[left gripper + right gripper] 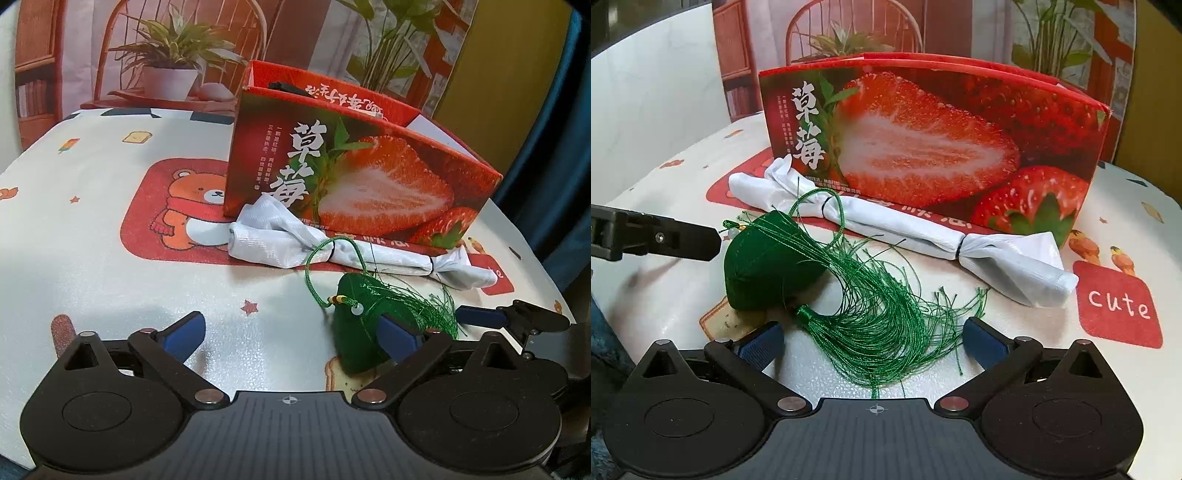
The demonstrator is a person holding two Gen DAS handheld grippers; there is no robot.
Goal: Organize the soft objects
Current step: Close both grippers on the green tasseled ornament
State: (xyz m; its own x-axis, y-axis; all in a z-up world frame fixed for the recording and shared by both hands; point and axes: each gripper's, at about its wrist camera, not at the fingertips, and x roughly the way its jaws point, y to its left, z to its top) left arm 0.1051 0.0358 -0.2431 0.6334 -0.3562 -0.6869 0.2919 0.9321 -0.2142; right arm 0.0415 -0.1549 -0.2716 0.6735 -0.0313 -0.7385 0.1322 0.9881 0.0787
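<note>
A green stuffed sachet (356,328) (764,267) with a cord loop and a long green tassel (882,325) lies on the tablecloth. A white cloth roll (332,247) (905,232), tied at both ends like a candy, lies behind it against an open red strawberry box (369,177) (934,136). My left gripper (291,332) is open; its right finger (397,338) is beside the sachet. My right gripper (873,343) is open, with the tassel lying between its fingers. The right gripper's finger shows in the left wrist view (480,316).
The table wears a white cloth with a bear print (192,206) and a red "cute" patch (1117,304). A printed backdrop with plants and a chair stands behind. The left gripper's finger (665,236) reaches in from the left in the right wrist view.
</note>
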